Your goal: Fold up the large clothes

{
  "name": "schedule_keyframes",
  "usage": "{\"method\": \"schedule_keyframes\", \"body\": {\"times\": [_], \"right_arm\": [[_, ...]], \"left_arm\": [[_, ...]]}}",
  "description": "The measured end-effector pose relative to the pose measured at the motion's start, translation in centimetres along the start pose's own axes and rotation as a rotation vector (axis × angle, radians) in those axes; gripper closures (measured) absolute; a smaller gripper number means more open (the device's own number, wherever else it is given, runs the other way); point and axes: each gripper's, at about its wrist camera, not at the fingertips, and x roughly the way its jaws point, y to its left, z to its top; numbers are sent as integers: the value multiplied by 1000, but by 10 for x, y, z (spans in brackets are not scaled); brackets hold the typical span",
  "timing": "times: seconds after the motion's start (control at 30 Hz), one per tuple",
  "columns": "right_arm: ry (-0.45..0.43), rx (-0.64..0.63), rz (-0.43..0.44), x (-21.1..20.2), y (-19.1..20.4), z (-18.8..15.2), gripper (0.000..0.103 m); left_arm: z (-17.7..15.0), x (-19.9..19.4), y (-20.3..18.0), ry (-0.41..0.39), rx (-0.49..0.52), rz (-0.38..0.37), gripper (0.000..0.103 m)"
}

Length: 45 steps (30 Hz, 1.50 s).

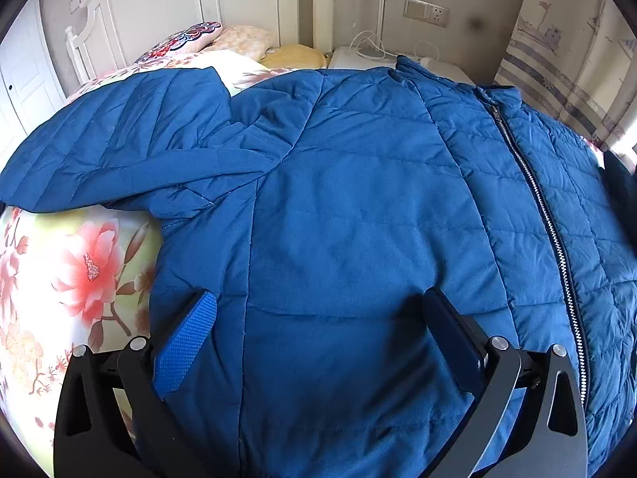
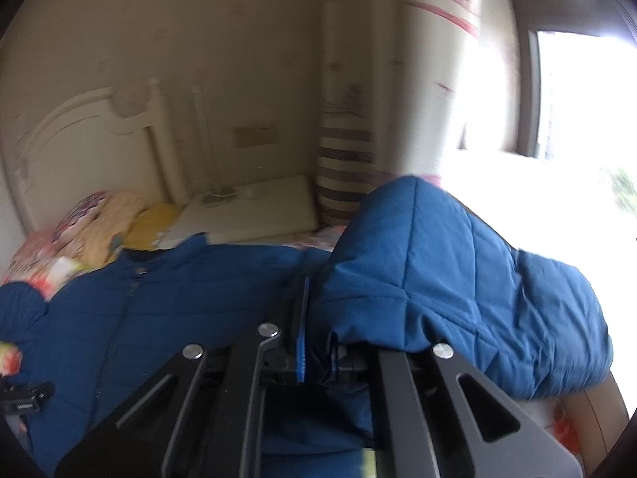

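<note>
The big blue jacket (image 1: pixel 338 199) lies spread on the flowery bed (image 1: pixel 71 279), zip (image 1: pixel 537 199) closed, running toward 1 o'clock; one sleeve (image 1: pixel 119 147) lies out flat at 10 o'clock; folding looks only just begun, with most folds left to do; the left tool (image 1: pixel 318 310) hangs over the jacket, fingers wide apart, holding nothing; the right tool (image 2: pixel 314 318) is clenched on a lifted puffy sleeve (image 2: pixel 458 279) at 2 o'clock; no boxes or baskets show.

L gripper (image 1: pixel 318 298): jaws spread wide, angled steeply down, blue pad on one finger (image 1: pixel 185 342) facing inward, nothing clamped. R gripper (image 2: pixel 314 318): jaws closed tight, pinching blue jacket (image 2: pixel 438 271) fabric, pointing shallowly down.
</note>
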Motion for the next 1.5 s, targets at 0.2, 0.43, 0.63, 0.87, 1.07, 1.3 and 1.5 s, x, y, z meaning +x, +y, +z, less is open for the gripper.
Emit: {"method": "schedule_keyframes", "body": {"times": [0.2,0.43,0.63,0.87,1.07,1.3,1.5], "right_arm": [[115,-220,226,10,125,-29,95],[412,-295,248,53,162,-95,73],[383,-123,326,0,106,-72,41],[284,365,226,-22,-37,-68,41],[307,548,164,13,-75,-76,48],[91,344,125,-19,-30,-44,98],[53,145,239,-12,64,-1,98]], "left_arm": [[-1,-4,7,-19,-32,-46,4],[0,-5,8,-27,-39,-57,4],[0,-5,10,-30,-44,-66,4],[0,-5,11,-31,-45,-68,4],[-1,-6,14,-40,-64,-92,4],[-2,-9,19,-57,-93,-132,4],[-2,-9,19,-59,-97,-137,4]]}}
